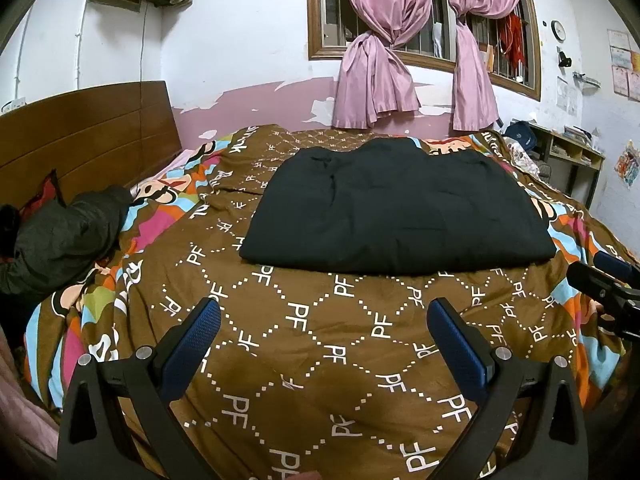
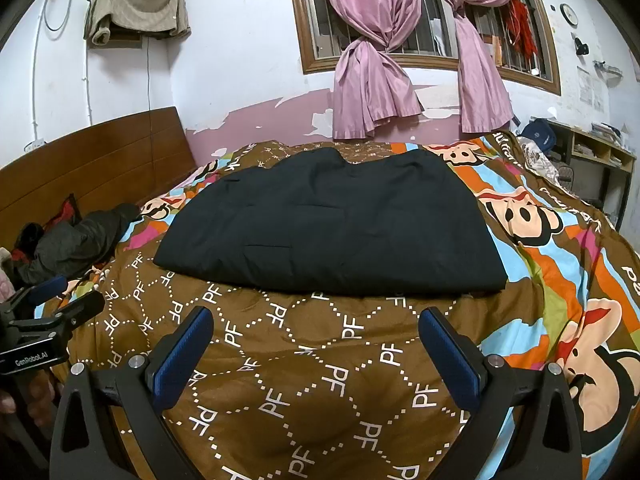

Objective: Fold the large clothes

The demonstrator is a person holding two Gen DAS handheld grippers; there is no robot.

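Observation:
A large black garment [image 1: 396, 208] [image 2: 332, 224] lies folded into a flat rectangle on the brown patterned bedspread [image 1: 320, 340] [image 2: 304, 360]. My left gripper [image 1: 324, 312] hovers open over the bedspread, short of the garment's near edge, with nothing between its blue pads. My right gripper [image 2: 316, 320] is open too, just short of the same near edge. In the left wrist view the right gripper [image 1: 600, 276] shows at the right border; in the right wrist view the left gripper [image 2: 60, 300] shows at the left border.
A dark jacket [image 1: 64, 240] [image 2: 76, 240] lies crumpled by the wooden headboard [image 1: 88, 136] at the left. Pink curtains [image 1: 380, 60] hang over the window on the far wall. A desk with shelves [image 1: 572, 152] stands at the far right past the bed.

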